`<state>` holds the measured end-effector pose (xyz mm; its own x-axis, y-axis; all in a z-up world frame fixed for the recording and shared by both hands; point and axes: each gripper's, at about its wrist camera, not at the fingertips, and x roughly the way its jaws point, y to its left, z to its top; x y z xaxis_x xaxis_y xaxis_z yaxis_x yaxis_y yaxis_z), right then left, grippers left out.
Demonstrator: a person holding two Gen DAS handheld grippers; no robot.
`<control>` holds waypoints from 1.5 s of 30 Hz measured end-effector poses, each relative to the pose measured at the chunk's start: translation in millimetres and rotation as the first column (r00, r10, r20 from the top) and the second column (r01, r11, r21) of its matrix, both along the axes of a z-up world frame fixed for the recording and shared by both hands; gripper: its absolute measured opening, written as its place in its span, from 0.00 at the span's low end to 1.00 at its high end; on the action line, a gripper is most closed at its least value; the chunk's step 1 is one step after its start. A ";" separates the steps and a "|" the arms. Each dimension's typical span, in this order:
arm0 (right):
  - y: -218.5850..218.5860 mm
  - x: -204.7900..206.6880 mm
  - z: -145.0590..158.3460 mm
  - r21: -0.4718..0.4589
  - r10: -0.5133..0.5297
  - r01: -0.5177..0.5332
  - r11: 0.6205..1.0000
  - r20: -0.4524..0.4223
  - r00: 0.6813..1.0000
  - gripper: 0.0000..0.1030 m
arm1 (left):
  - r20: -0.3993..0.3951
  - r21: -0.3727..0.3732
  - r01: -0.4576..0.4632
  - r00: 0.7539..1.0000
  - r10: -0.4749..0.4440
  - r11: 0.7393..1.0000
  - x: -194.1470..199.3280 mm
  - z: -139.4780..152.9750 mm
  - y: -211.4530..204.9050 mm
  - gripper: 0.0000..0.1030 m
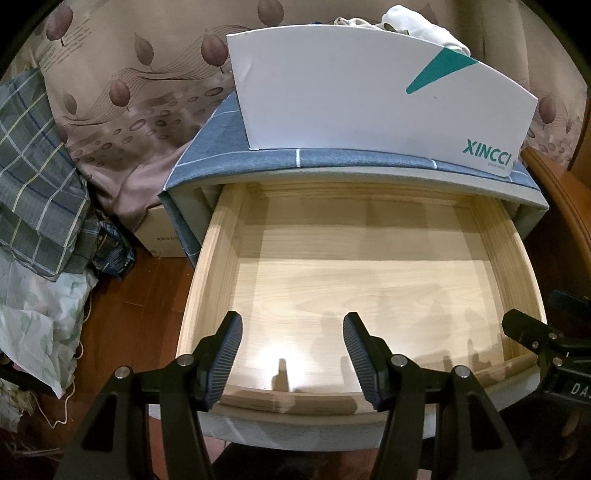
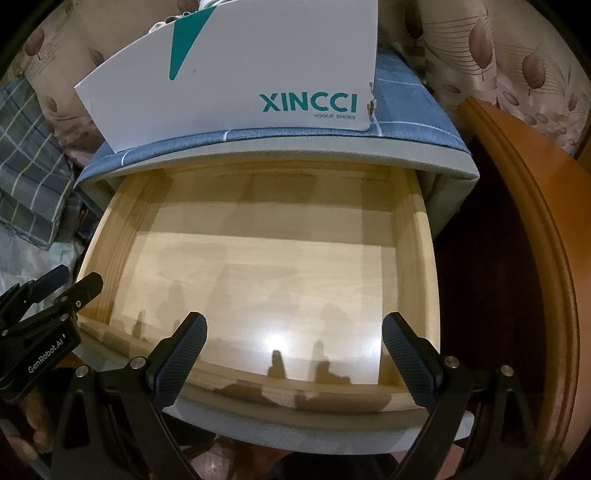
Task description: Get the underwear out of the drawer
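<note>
Both tools hang over the near edge of the pulled-out drawer [image 1: 369, 273], angled down into it. The left tool [image 1: 292, 325] has its two ribbed pads spread wide with nothing between them — only the pale wood floor of the drawer shows in the gap. The right tool [image 2: 294, 328] stands the same way, pads well apart and gripping nothing. In the right wrist view the left tool sits just to the left of the right one, at the drawer's near left corner.

Ahead of both tools the drawer floor is bare wood with shadows across it; no cloth lies in the part that shows. Beyond the drawer, on the blue checked top of the cabinet [image 1: 280, 158], stands a white shoe box [image 1: 369, 92] lettered XINCCI. White fabric [image 1: 417, 22] bulges over its far rim — whether this is the underwear cannot be told. Left of the left tool, a plaid cloth [image 1: 33, 173] is heaped on the floor.
</note>
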<state>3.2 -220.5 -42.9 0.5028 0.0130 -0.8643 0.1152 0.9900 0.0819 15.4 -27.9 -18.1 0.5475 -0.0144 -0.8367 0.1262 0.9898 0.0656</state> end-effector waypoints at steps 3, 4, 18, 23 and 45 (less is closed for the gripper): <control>0.1 0.4 -0.3 0.000 0.000 0.000 1.000 -0.003 1.000 0.92 | -0.001 0.002 0.001 1.000 -0.001 1.000 -0.1 -0.1 -0.5 0.57; 0.3 0.6 -0.4 -0.001 0.001 -0.001 1.000 -0.004 1.000 0.92 | -0.001 0.003 0.000 1.000 0.000 1.000 -0.1 -0.1 -0.4 0.57; 1.5 1.7 -1.0 -0.003 0.006 -0.006 1.000 -0.015 1.000 0.92 | -0.002 0.004 0.005 1.000 -0.005 1.000 -0.2 -0.8 -1.6 0.57; 1.9 2.7 -1.4 -0.004 0.005 -0.006 1.000 -0.018 1.000 0.92 | -0.004 0.005 0.004 1.000 -0.004 1.000 -0.6 -1.1 -1.1 0.57; 1.8 3.1 -1.8 -0.002 0.007 -0.007 1.000 -0.022 1.000 0.92 | -0.001 0.018 0.020 1.000 -0.020 1.000 -1.7 -2.5 -3.0 0.57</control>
<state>6.3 -218.7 -44.7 0.4833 0.0142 -0.8753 0.1104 0.9909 0.0770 13.8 -31.0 -20.6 0.5465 -0.0103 -0.8374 0.1456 0.9859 0.0829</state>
